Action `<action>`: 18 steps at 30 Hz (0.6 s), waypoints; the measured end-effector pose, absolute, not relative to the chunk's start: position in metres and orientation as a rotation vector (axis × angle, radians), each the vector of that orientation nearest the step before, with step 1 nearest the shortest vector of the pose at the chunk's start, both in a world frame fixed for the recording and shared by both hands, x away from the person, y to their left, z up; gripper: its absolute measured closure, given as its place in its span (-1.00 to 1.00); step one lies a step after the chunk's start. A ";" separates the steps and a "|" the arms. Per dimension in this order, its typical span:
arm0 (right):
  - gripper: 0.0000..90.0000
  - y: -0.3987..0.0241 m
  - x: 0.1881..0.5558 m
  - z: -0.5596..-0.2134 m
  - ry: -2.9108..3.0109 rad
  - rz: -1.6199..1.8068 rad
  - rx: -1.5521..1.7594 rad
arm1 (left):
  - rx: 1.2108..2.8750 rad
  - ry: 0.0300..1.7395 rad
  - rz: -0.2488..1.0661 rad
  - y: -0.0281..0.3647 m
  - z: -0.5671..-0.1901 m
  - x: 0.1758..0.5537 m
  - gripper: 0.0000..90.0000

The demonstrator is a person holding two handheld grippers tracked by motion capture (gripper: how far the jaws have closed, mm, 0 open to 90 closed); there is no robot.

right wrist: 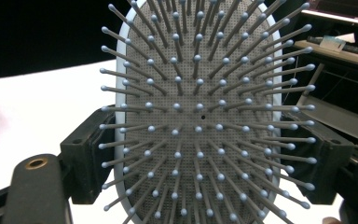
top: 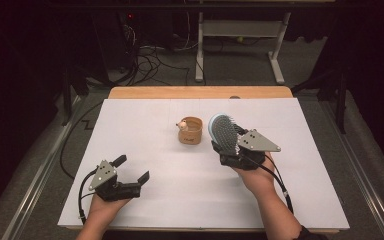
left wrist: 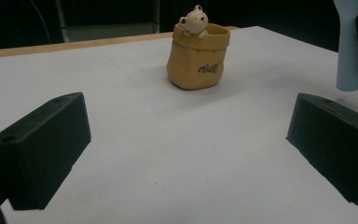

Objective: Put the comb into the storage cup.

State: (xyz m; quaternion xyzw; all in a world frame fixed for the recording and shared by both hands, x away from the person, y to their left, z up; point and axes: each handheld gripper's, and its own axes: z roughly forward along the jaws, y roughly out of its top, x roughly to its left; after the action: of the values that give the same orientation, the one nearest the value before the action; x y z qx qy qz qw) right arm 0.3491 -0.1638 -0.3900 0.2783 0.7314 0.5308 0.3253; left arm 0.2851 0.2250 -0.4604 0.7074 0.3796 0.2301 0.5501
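The right gripper [top: 228,148] clamps a pale blue oval hairbrush with grey bristles [top: 223,131] by its sides, lifted just beside a small tan pouch-shaped holder with a bear figure [top: 190,130]. The left gripper [top: 132,168] rests spread and empty on the white table [top: 145,125]. The pickup looks done; placing in the holder likely remains.

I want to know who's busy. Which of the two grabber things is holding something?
The right gripper, the one beside the little bear pot: its jaws clamp a light blue hairbrush, bristles up. The left gripper sits open, with bare table between its jaws.
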 end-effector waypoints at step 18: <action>-0.55 -0.164 0.340 -0.391 1.880 1.409 0.683 | 1.736 0.859 0.510 0.202 -0.455 0.293 -1.00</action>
State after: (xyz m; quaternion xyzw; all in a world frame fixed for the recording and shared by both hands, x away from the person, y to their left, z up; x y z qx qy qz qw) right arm 0.3395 -0.1637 -0.3908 0.2625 0.7224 0.5416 0.3404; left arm 0.2926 0.2017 -0.4554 0.7300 0.3614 0.2147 0.5389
